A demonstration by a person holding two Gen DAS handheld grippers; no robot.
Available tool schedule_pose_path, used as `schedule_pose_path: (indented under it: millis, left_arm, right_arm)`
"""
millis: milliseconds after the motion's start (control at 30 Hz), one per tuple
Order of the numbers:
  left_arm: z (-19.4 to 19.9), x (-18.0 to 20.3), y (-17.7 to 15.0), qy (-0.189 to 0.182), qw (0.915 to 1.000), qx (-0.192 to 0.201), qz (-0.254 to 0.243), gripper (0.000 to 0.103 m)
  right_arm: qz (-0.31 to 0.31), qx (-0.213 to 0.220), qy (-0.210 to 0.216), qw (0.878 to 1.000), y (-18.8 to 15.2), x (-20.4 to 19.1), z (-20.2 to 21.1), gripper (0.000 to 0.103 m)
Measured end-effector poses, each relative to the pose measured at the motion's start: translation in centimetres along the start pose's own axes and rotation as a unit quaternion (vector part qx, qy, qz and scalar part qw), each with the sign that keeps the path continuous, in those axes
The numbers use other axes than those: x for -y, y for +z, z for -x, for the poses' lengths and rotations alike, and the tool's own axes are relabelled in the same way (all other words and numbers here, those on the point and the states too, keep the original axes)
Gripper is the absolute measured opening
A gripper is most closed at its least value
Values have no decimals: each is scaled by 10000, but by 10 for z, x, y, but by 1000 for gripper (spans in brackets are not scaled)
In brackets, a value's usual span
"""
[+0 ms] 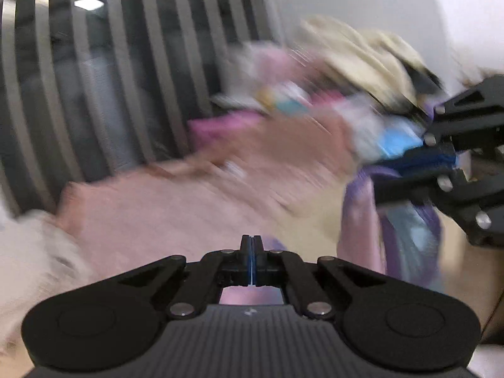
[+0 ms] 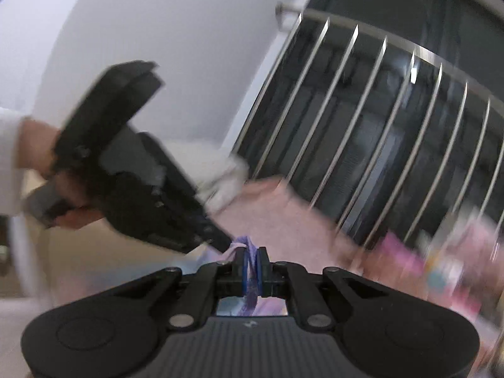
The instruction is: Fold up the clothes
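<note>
Both views are motion-blurred. My left gripper (image 1: 251,245) is shut, its jaws pressed together; in the right wrist view its tip (image 2: 225,244) meets the purple and pink garment (image 2: 244,247). My right gripper (image 2: 251,258) is shut on that garment, a purple fold showing between its pads. In the left wrist view the right gripper (image 1: 406,173) comes in from the right, and the purple, pink and blue garment (image 1: 365,220) hangs down from it. A pink cloth (image 1: 163,208) lies spread below.
A pile of clothes (image 1: 330,88) in cream, pink, white and blue lies behind. A metal railing (image 1: 119,63) with vertical bars stands at the back; it also shows in the right wrist view (image 2: 378,126). A white cloth (image 2: 217,170) lies near the wall.
</note>
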State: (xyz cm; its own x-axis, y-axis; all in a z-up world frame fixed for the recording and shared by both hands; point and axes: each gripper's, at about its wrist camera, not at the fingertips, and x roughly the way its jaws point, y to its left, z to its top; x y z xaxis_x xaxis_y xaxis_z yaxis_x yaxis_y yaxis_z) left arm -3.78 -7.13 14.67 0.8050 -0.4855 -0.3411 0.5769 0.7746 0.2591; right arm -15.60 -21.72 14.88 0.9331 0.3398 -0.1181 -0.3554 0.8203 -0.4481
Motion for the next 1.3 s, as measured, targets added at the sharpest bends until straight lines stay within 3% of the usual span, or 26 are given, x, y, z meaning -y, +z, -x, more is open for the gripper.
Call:
schedule_pose_path:
  millis: [67,133,200,233,267,300,367,400,467,533,600,667,700,833,1067,1133,1167,1200,1300]
  left_arm:
    - [24,-29,38,607,9965,516,243,0]
    - [62,-59,77,1116,9855,1158,534,0]
    - [107,-78,108,1397,9730,1707,672,4]
    - [128,-80,117,1468,9685,1901,662,8]
    - [146,-78,120,1505,9654,2041,611,23]
    - [158,-74,114,1470,9645,2115,583,52]
    - [174,-64,94,1274,9665,2150,585,77]
    - [176,-58,81,1125,9702,2059,604,78]
    - [162,-37,40,798,9829,1535,633,78]
    - [145,-14,-4,496,9920,968,644,78]
    - [123,13,-47,279,9975,455,467,78]
    - [102,35,-78,-15,9995,20,306,78]
    - [92,45,-91,-181,9994,-187,239,78]
    - [65,70,-110,-470,9973,-465,-327,78]
    - [15,95,-106,-1213,9812,-893,-1210,75]
    - [1,100,-106,-1378,9754,-1051,-1360,52]
    - [-5,99,-106,-1385,9749,-1171,-1295,20]
    - [-11,99,-106,-1393,9741,-1290,-1229,4]
    - [-6,77,-102,-1096,9877,-949,-593,3]
  right_arm:
    - [298,545,-354,9974,50,12,-9,5]
    - [594,1087,-707,9898,101,25,-18,5]
    - [887,1624,-1056,9770,151,37,-28,5]
    - [881,2052,-1202,9673,171,41,-9,5]
    - [848,2228,-1174,9641,178,43,5,5]
    - [813,2396,-1142,9607,185,44,18,5]
    - [679,2272,-732,9687,173,41,35,5]
    - [621,1986,-394,9773,156,35,34,5]
    - [482,1318,267,9897,117,22,27,5]
    - [333,208,812,9959,54,-1,1,5]
    - [328,-902,760,9925,-11,-29,-26,5]
    - [512,-1694,784,9811,-70,-52,-38,5]
    - [463,-1855,749,9787,-85,-57,-38,5]
    - [234,-1976,797,9768,-108,-61,-23,5]
    - [-41,-1726,642,9829,-89,-33,-9,5]
    - [-141,-1611,637,9848,-77,-25,-2,5]
    - [-159,-1573,619,9855,-75,-24,1,5]
    - [-177,-1536,600,9861,-74,-22,3,5]
    - [-230,-1712,463,9839,-81,-19,3,5]
